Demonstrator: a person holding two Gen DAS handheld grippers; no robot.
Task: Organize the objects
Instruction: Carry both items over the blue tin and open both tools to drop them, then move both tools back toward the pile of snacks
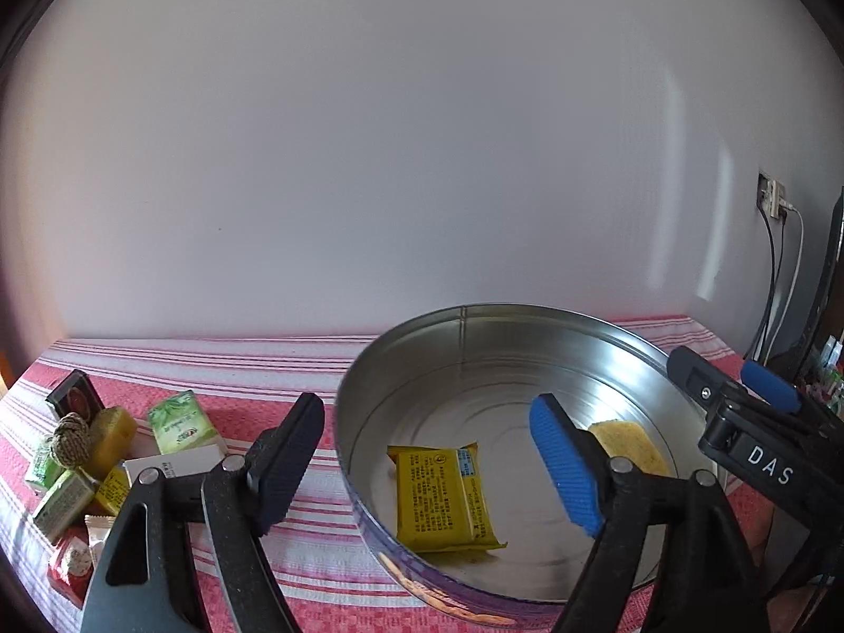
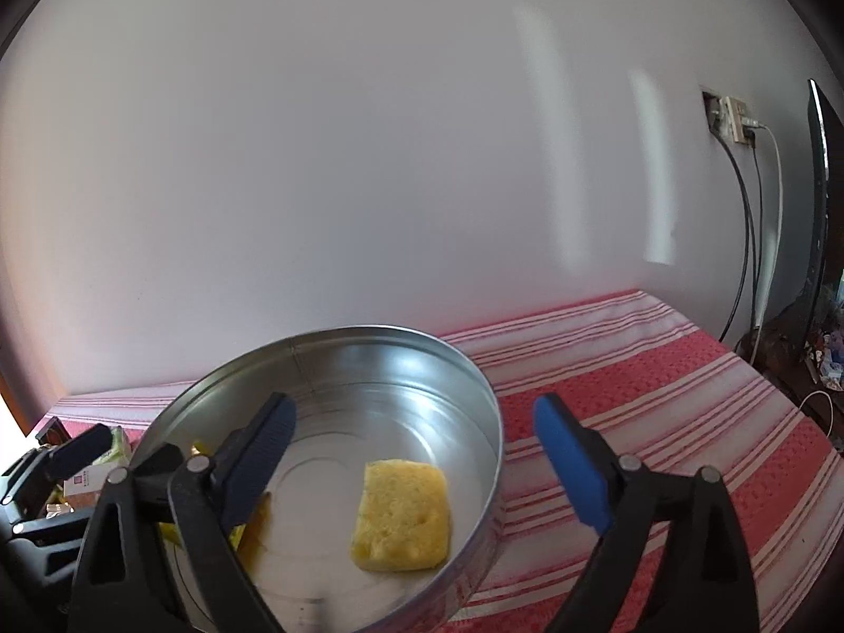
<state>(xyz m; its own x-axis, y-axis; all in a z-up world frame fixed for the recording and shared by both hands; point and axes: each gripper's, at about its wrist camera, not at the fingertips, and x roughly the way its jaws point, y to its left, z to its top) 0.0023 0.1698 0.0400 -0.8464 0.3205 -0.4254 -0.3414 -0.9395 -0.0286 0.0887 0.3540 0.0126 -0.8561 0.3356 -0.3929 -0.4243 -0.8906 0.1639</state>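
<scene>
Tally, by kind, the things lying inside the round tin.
Packet: 1
Spongy block: 1
Total in the tin: 2

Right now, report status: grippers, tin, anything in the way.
Both open, empty: left hand-held gripper, right hand-held gripper. Round tin holds yellow packet and yellow cake piece. Snack pile waits on cloth left of tin. Nothing blocking.
</scene>
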